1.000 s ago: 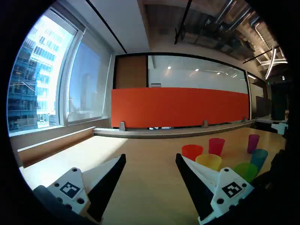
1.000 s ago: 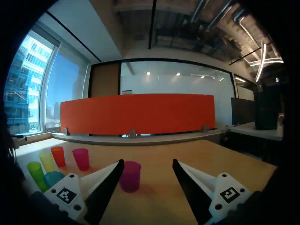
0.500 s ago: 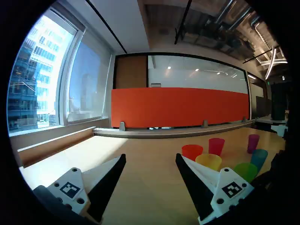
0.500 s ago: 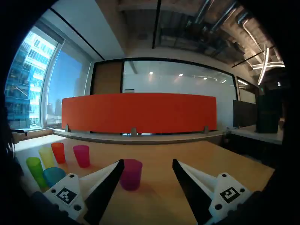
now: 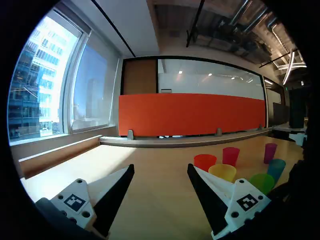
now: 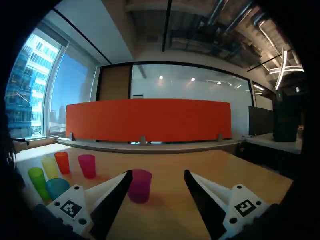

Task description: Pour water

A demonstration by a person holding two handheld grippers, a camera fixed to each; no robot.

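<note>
Left tongs (image 5: 160,166) wide apart over wooden table (image 5: 160,202); 6 coloured cups (image 5: 223,171) at right.

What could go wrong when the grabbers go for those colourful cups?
The purple cup sits close to one finger of the open right gripper, not centred, so it might get knocked over. The yellow cup and green cup stand crowded beside the open left gripper; grabbing one could bump the other.

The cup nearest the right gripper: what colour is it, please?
Purple plastic cup, best in right gripper view.
</note>
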